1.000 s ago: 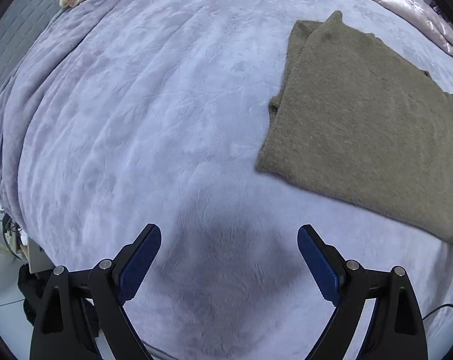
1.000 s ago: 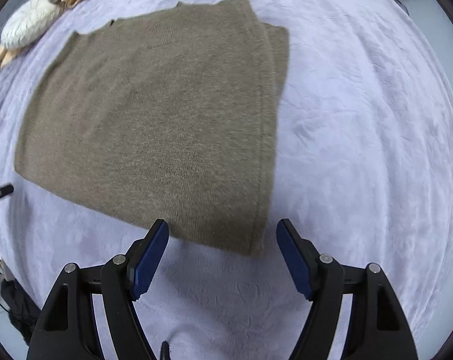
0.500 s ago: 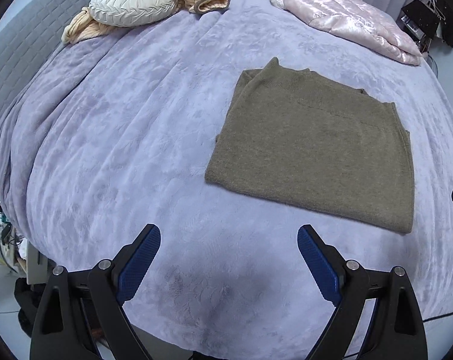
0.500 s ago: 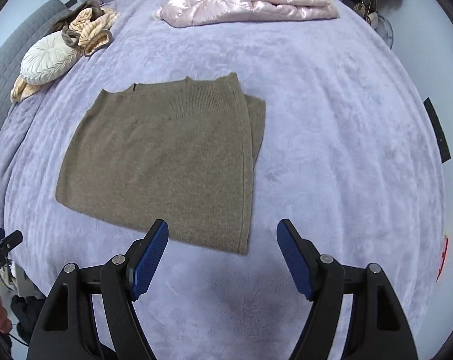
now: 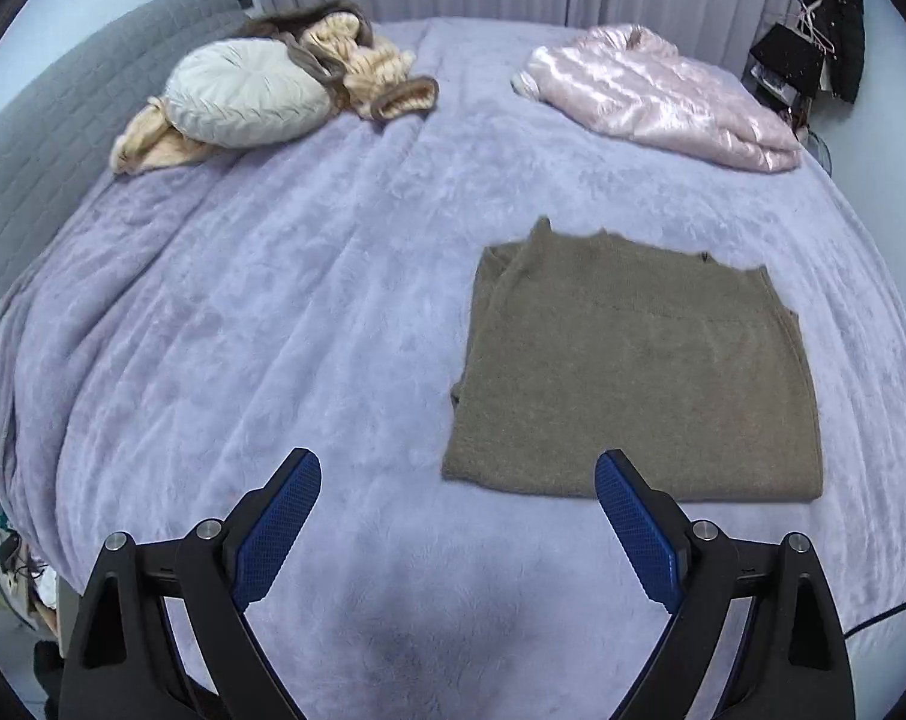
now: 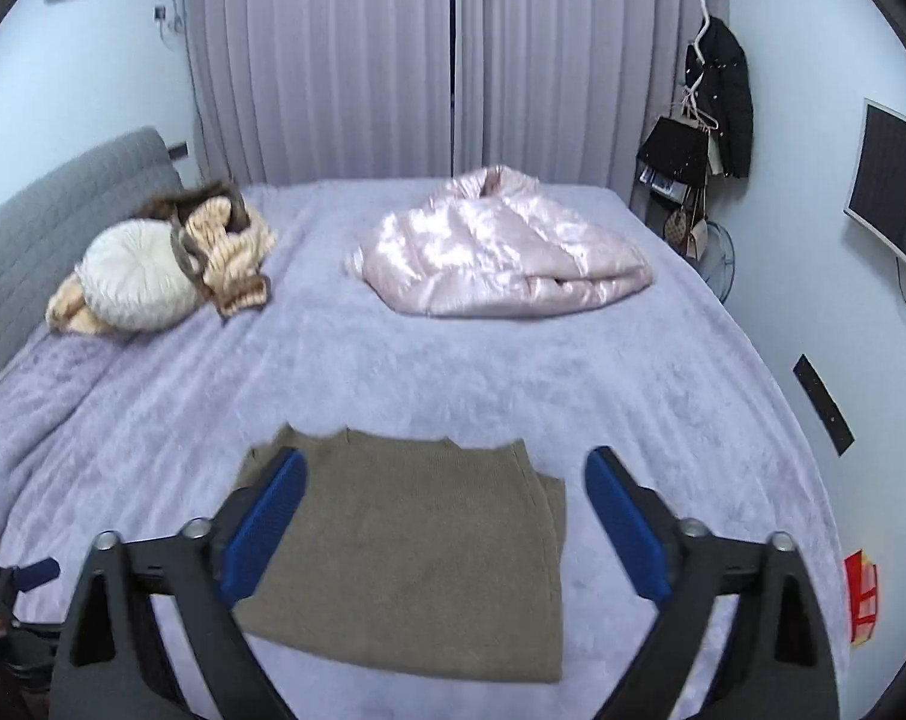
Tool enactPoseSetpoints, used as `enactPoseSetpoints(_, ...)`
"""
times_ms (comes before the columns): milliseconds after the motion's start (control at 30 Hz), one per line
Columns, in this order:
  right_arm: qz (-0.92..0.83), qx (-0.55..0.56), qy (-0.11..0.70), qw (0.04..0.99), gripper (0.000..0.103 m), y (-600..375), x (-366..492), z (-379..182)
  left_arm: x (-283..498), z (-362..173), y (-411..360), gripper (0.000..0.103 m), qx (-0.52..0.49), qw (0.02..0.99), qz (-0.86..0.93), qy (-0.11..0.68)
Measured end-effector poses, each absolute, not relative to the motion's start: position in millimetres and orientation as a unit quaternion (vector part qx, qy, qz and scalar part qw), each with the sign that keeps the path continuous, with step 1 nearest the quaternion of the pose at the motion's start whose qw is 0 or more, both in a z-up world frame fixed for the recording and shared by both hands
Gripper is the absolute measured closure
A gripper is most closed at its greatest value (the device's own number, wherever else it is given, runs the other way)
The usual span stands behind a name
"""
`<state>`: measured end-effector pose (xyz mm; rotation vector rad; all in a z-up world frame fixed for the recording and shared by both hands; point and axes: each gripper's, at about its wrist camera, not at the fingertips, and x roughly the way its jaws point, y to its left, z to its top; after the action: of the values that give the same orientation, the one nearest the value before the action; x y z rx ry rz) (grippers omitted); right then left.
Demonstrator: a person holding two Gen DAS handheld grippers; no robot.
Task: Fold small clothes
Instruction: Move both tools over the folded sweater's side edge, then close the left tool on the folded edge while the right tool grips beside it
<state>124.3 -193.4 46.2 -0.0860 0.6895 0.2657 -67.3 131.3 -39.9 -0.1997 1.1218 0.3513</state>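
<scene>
An olive-brown knit garment (image 5: 633,372) lies folded flat into a rectangle on the lilac bed cover (image 5: 303,330). It also shows in the right wrist view (image 6: 417,546). My left gripper (image 5: 456,480) is open and empty, held above the bed to the near left of the garment. My right gripper (image 6: 444,474) is open and empty, raised above the garment's near half. Neither gripper touches the cloth.
A shiny pink quilted jacket (image 6: 501,252) lies at the far side of the bed. A round white cushion (image 6: 135,282) and a cream-brown knit garment (image 6: 231,246) lie at the far left by the grey headboard (image 6: 63,210). Curtains, hanging bags and a wall screen (image 6: 891,180) stand behind.
Both grippers have pulled up and back from the bed, so the garment looks smaller and the far room has come into view. The garment stays flat. Both stay open.
</scene>
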Motion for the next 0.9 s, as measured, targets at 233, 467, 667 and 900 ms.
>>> enactPoseSetpoints(233, 0.144, -0.038, 0.489, 0.860, 0.000, -130.6, 156.4, -54.8, -46.0, -106.2, 153.5, 0.010, -0.100, 0.802, 0.134, 0.574)
enactPoseSetpoints(467, 0.142, -0.055, 0.562, 0.813, 0.000, -72.0, 182.9, -85.2, -12.0, -169.4, 171.5, 0.010, -0.110, 0.794, 0.071, 0.594)
enactPoseSetpoints(667, 0.149, -0.055, 0.600, 0.784, 0.000, -37.3, 211.6, -105.2, 2.1, -199.1, 186.2, 0.010, -0.121, 0.803, 0.045, 0.582)
enactPoseSetpoints(900, 0.178, -0.085, 0.625, 0.755, 0.000, 20.2, 248.0, -140.7, 15.6, -221.4, 183.8, 0.010, -0.150, 0.807, 0.010, 0.571)
